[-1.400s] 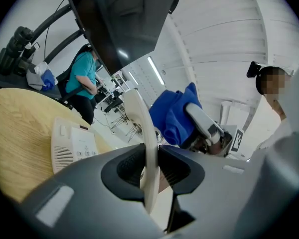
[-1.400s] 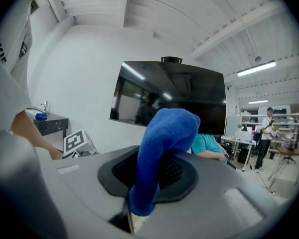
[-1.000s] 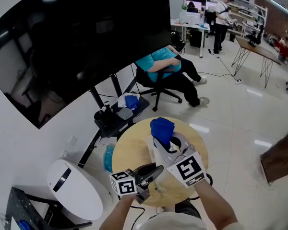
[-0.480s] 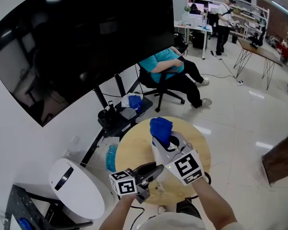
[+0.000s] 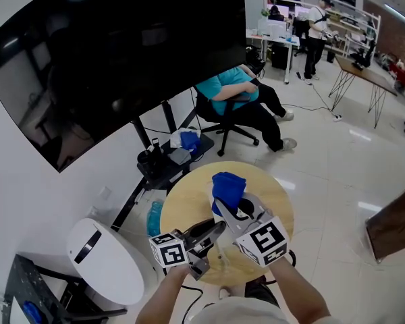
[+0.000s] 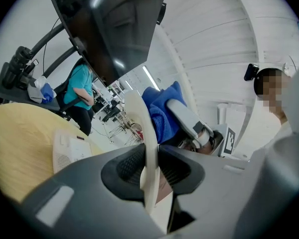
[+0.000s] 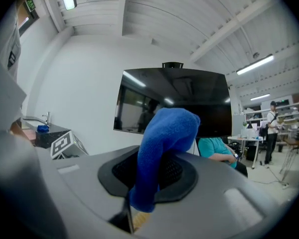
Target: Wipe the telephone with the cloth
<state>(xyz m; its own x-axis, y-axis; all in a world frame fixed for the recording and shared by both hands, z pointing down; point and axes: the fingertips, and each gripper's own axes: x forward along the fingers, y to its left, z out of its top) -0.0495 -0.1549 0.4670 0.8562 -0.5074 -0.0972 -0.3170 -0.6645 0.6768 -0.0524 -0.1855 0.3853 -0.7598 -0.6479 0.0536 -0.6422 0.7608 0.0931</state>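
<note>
My left gripper is shut on a cream telephone handset, which stands edge-on between its jaws, above the round wooden table. The telephone's cream base lies on the table to the left. My right gripper is shut on a blue cloth, bunched up above the jaws. In the left gripper view the cloth sits right beside the handset's upper part; I cannot tell whether they touch. The handset is hard to make out in the head view.
A large dark screen on a stand rises behind the table. A person in a teal top sits on an office chair beyond it. A white rounded appliance stands at the lower left. Desks and people fill the far right.
The left gripper has risen a little with the handset. The right gripper has rolled slightly and brought the cloth closer to the handset.
</note>
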